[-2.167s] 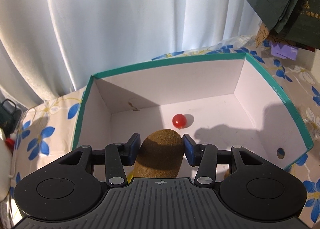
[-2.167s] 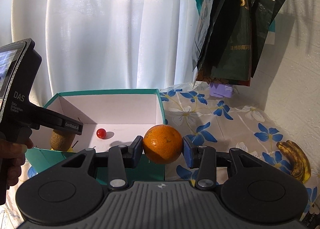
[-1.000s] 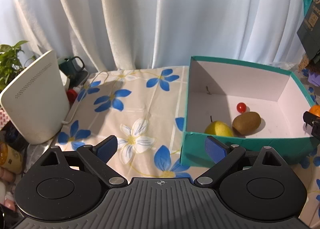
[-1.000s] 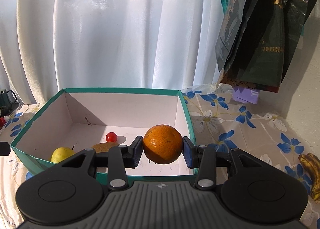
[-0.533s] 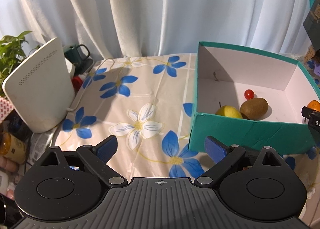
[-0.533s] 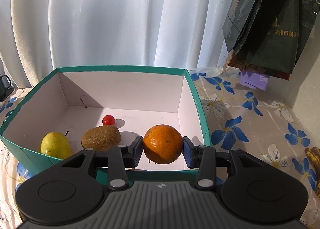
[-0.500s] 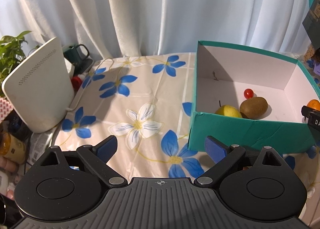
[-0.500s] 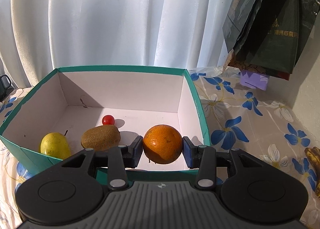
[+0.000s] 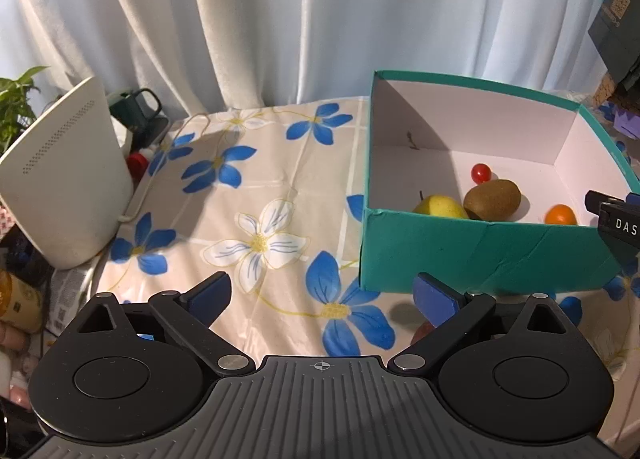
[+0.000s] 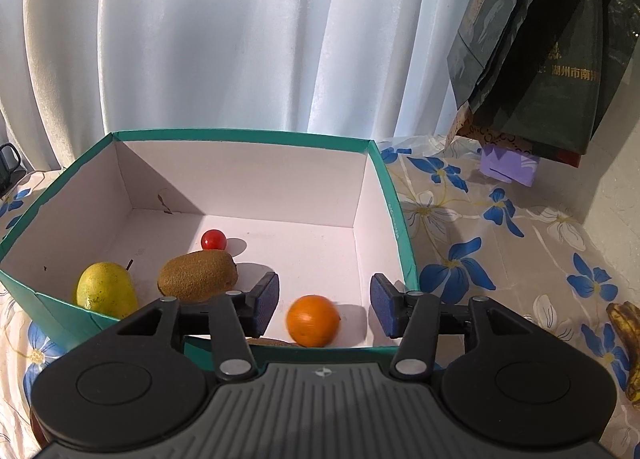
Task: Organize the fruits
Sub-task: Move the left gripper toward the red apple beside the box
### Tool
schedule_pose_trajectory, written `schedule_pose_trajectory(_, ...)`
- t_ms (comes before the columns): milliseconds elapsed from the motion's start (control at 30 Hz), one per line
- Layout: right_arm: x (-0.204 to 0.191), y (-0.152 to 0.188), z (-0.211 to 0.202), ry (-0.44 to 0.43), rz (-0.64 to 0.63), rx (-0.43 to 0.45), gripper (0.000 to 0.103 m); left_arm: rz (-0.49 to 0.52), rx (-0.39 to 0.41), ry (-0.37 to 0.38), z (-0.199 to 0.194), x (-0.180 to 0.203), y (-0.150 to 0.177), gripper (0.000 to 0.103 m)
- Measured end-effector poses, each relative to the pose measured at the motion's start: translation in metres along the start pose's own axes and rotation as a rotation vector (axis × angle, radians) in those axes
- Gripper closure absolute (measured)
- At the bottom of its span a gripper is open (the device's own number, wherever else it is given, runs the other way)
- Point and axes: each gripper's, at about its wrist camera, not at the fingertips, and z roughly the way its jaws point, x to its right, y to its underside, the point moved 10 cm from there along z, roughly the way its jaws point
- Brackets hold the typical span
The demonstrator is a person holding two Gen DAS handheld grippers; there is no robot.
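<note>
Plainly, the main risk sat with the teal box (image 10: 404,227): the orange (image 10: 313,321) lay free on its floor near the front wall, slightly blurred, and I judged it might roll into the kiwi (image 10: 197,275), the pear (image 10: 106,291) or the cherry tomato (image 10: 213,239), or get nudged if the tongs dipped. The right gripper (image 10: 324,303) had just been opening, its pads parted either side of the orange and touching nothing. The left gripper (image 9: 320,295) hung spread wide and empty over the flowered cloth (image 9: 256,195), well apart from the box, while a browned banana (image 10: 628,343) waited outside.
</note>
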Motion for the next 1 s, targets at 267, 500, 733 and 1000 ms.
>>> schedule_pose_trajectory(267, 0.008, -0.005, -0.039, -0.028, 0.057, 0.106, 0.014, 0.039, -0.010, 0.151, -0.004, 0.023, 0.019, 0.001)
schedule_pose_trajectory(500, 0.026, 0.022, -0.080, -0.042, 0.152, 0.135, 0.013, 0.053, -0.064, 0.270, 0.005, 0.049, 0.036, 0.001)
schedule_pose_trajectory(733, 0.038, 0.041, -0.091, -0.012, 0.177, 0.114, 0.013, 0.080, -0.140, 0.305, 0.020, 0.075, 0.043, 0.001)
schedule_pose_trajectory(1000, 0.047, 0.050, -0.094, 0.009, 0.189, 0.099, 0.013, 0.055, -0.195, 0.287, 0.039, 0.077, 0.044, 0.001)
